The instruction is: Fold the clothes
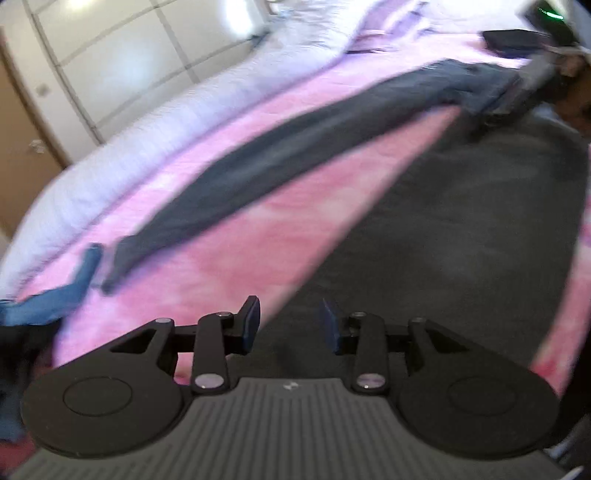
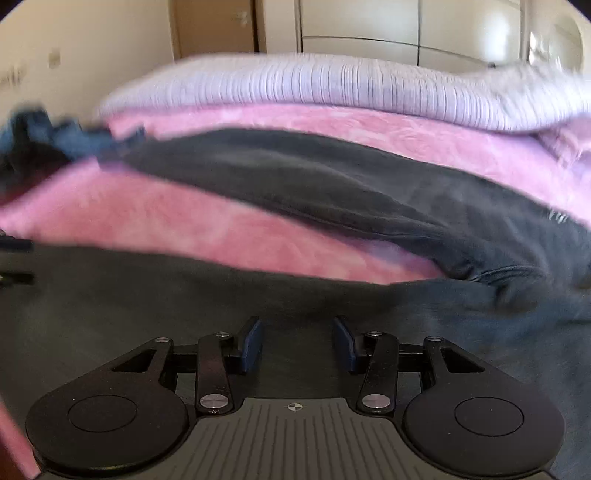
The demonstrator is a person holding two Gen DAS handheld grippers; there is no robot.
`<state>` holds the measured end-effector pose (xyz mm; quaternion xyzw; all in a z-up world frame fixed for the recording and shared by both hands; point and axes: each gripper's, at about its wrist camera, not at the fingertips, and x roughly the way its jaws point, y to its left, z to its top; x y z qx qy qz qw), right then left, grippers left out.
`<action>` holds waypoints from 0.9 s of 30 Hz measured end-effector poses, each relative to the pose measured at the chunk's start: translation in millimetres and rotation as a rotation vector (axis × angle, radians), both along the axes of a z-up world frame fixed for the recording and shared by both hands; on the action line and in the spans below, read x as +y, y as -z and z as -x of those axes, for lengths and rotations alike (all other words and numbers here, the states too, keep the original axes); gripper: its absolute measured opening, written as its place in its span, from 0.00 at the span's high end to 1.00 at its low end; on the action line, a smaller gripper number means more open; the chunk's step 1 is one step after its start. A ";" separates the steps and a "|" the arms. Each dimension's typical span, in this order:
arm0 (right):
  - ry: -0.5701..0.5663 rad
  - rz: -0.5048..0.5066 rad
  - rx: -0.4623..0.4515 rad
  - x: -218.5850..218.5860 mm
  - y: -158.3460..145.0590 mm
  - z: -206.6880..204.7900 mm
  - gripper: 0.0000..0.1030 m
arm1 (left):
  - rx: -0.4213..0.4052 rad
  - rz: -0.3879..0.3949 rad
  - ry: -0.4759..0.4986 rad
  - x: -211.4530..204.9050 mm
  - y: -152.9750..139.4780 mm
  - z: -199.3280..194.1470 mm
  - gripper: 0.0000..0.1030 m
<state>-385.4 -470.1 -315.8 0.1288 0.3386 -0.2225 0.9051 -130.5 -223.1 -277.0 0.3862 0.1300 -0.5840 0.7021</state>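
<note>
Left wrist: gripper (image 1: 290,325) (jaws apart) above dark trousers (image 1: 461,240).

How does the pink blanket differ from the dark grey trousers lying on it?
The pink blanket is bright and mottled; the dark grey trousers are plain and dark. The blanket spreads wide under everything, while one leg of the trousers stretches across it as a narrow strip. The trousers bunch at one end; the blanket lies flat. Both are soft fabric.

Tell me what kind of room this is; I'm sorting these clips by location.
Most likely a bedroom. A bed covered by a pink blanket, with a striped white duvet bunched along its far side, fills both views, and pale wardrobe doors stand behind it. Dark grey clothes lie spread on the bed.
</note>
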 end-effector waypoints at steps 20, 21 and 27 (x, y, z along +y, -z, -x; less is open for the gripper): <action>0.205 0.031 -0.111 -98.7 -35.8 -6.4 0.55 | -0.062 -0.167 -0.105 -180.4 43.7 -182.4 0.68; 0.215 0.022 -0.119 -111.7 -38.8 -12.4 0.55 | -0.031 -0.149 -0.128 -179.0 38.6 -185.8 0.68; 0.182 -0.105 0.061 -150.9 8.4 -69.4 0.47 | -0.011 -0.067 -0.117 -173.4 19.2 -172.7 0.68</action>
